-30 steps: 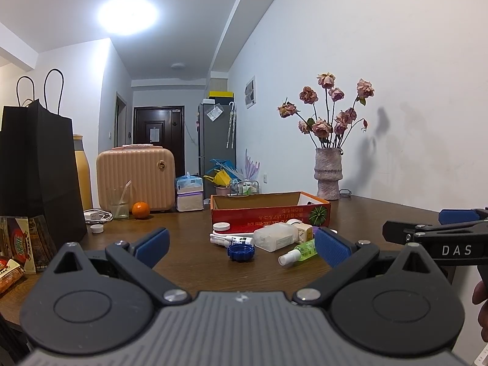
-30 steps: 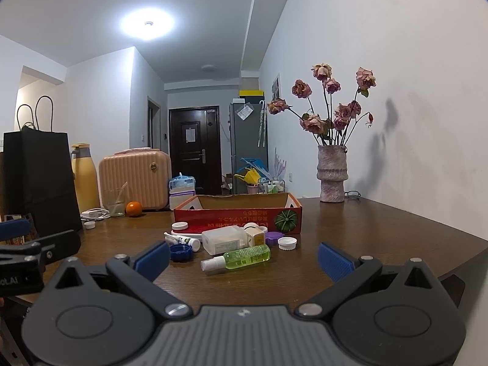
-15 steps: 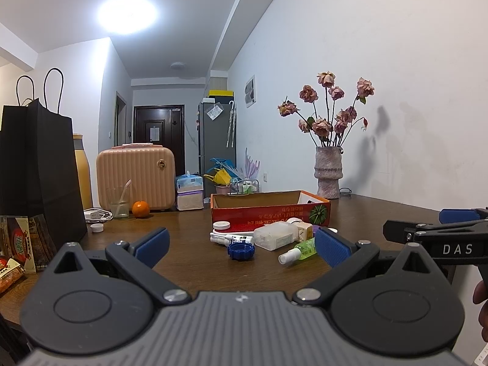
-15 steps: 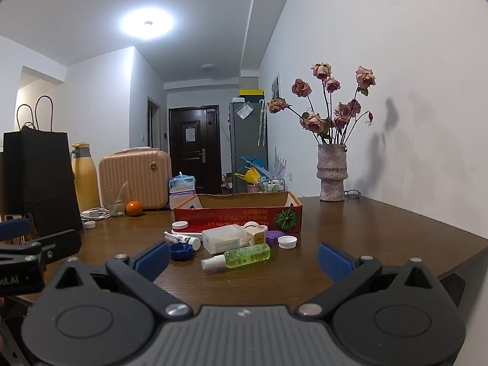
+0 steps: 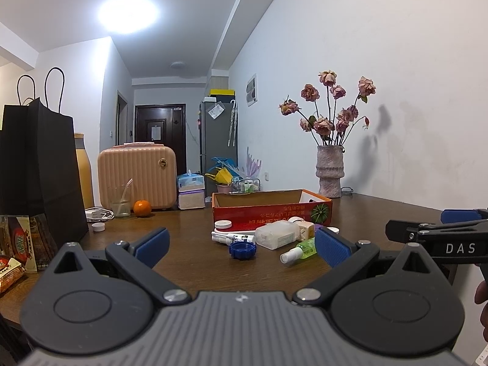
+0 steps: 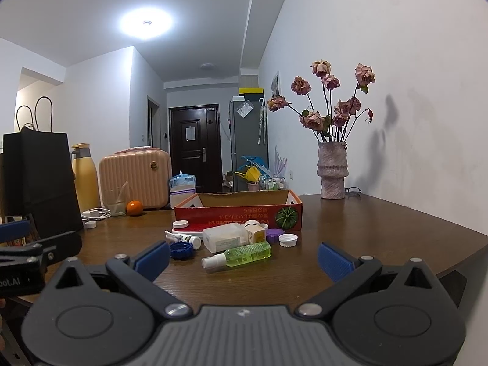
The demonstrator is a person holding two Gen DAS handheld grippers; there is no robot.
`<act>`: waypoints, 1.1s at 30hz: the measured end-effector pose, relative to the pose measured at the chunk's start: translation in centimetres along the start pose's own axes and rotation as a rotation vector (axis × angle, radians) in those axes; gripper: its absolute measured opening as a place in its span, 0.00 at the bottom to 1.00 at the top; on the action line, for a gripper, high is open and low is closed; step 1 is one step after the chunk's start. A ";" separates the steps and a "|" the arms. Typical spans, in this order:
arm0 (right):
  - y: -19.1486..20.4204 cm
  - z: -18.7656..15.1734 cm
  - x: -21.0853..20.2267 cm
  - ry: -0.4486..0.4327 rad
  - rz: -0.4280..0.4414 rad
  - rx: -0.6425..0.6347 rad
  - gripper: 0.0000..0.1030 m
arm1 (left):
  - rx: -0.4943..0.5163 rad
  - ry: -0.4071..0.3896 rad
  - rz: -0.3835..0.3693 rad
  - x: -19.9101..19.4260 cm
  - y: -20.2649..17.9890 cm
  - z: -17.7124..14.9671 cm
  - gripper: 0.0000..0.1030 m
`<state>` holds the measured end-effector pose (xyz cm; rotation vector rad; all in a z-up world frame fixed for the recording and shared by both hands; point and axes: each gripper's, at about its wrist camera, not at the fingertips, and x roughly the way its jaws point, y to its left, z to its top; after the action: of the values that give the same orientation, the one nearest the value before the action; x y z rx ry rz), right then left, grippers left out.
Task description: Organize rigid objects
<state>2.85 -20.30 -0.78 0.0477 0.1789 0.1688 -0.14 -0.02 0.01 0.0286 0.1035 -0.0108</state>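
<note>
Both the left gripper (image 5: 241, 242) and right gripper (image 6: 242, 256) hover spread wide, holding nothing, at the worktop's (image 6: 381, 228) near edge. Ahead, mid-worktop, a green spray bottle (image 6: 238, 254), blue cap (image 6: 181, 250) and white bottle (image 6: 225, 237) lie clustered before the red cardboard box (image 6: 238, 215).

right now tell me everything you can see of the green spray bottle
The green spray bottle is small, clear plastic with yellow-green liquid, a printed label and a white capped spray head. It lies on its side on the brown wooden table, head pointing toward the camera's left, just in front of the white plastic bottle. Neither open gripper touches it.
</note>
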 end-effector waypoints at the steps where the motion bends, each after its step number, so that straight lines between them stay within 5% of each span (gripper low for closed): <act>1: 0.0 0.0 0.0 0.000 0.000 -0.001 1.00 | 0.000 0.000 0.000 0.0 0.0 0.0 1.00; 19: -0.8 -0.4 1.3 0.011 -0.031 -0.013 1.00 | 0.034 -0.010 0.037 2.3 0.1 -0.2 1.00; 27: -2.3 -0.7 7.2 0.055 -0.018 -0.022 1.00 | 0.058 0.134 0.063 8.0 0.5 -1.6 1.00; 31: -3.0 -1.1 10.4 0.040 0.055 -0.018 1.00 | 0.059 0.128 0.104 10.3 1.1 -1.8 1.00; 33: -3.4 -1.0 12.2 0.099 0.078 0.006 1.00 | 0.045 0.139 0.059 11.7 2.0 -1.6 1.00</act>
<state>15.08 -21.52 -4.05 0.0518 0.2767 0.2485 11.32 1.88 -2.74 0.0776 0.2410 0.0483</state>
